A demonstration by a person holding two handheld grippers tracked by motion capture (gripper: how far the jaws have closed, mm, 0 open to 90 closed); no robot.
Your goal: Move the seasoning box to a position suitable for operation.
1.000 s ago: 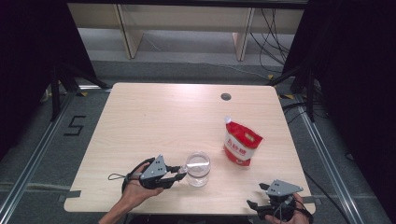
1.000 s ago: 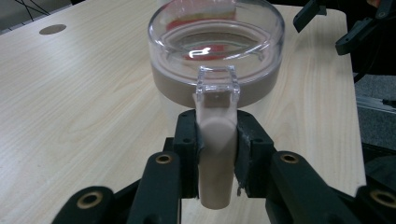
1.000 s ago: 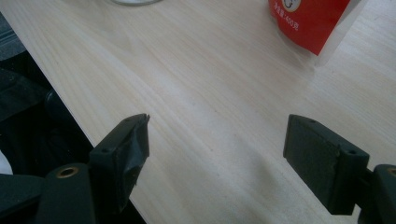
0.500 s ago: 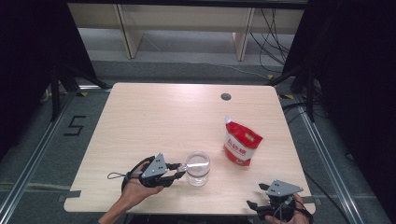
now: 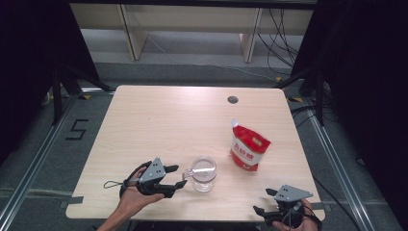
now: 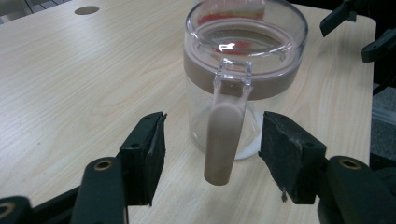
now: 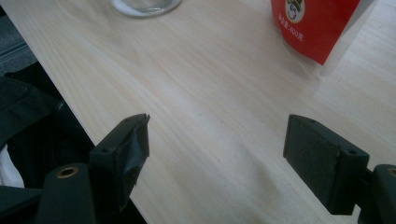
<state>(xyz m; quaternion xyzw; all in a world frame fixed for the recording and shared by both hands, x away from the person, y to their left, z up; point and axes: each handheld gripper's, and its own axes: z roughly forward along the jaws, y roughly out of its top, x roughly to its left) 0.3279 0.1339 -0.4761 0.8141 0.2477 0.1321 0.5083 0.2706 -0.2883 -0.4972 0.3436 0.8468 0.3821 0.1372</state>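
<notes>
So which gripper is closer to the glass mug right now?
Left. The left gripper sits open right at the glass mug, jaws either side of its handle without touching. The right gripper hangs open at the table's near edge, well off to the mug's right.

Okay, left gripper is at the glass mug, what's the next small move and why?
Probably close the left gripper on the mug's handle. Its jaws are open, one on each side of the handle, not touching it. The glass mug stands upright on the table, and the right gripper rests open at the near edge.
</notes>
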